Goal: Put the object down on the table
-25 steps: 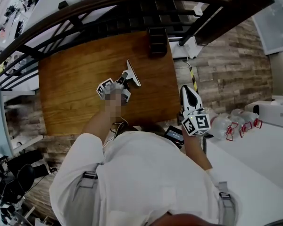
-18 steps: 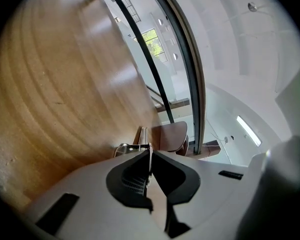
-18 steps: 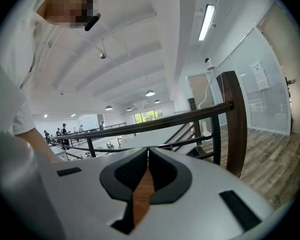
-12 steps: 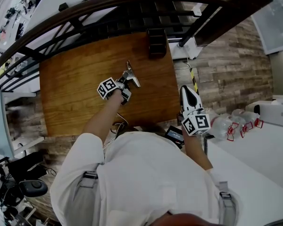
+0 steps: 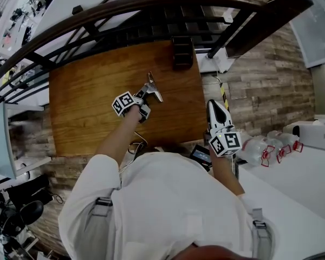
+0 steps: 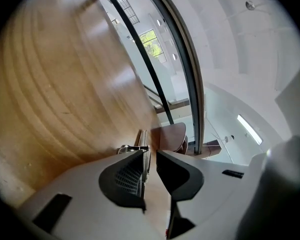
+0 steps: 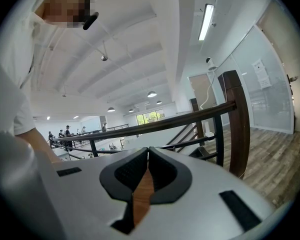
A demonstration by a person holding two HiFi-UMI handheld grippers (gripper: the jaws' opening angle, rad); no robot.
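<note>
Tabletop of brown wood [image 5: 81, 107] fills the left and centre of the head view, with a dark railing [image 5: 97, 15] curving over its upper edge. Just right of the table's middle sits the left gripper [image 5: 145, 95], and in its own view the jaws stand a little apart [image 6: 151, 151], wood showing through the gap. The task's thing is a thin, flat metal piece [image 5: 153, 90]. It lies along the inner face of one jaw and juts past the tip [image 6: 141, 140], while the other jaw is clear of it, so it looks loosed rather than pinched. It is low over the table, but whether it already rests on the wood I cannot tell. By its look it should be light, stiff and slick. A bare metal blade like this would likely slide between pads or tip flat once freed, so any hold belongs across its broad faces, near the wider end. Further right, off the table's edge, the right gripper [image 5: 213, 104] points upward with its jaws closed tip to tip on nothing [image 7: 148, 151].
</note>
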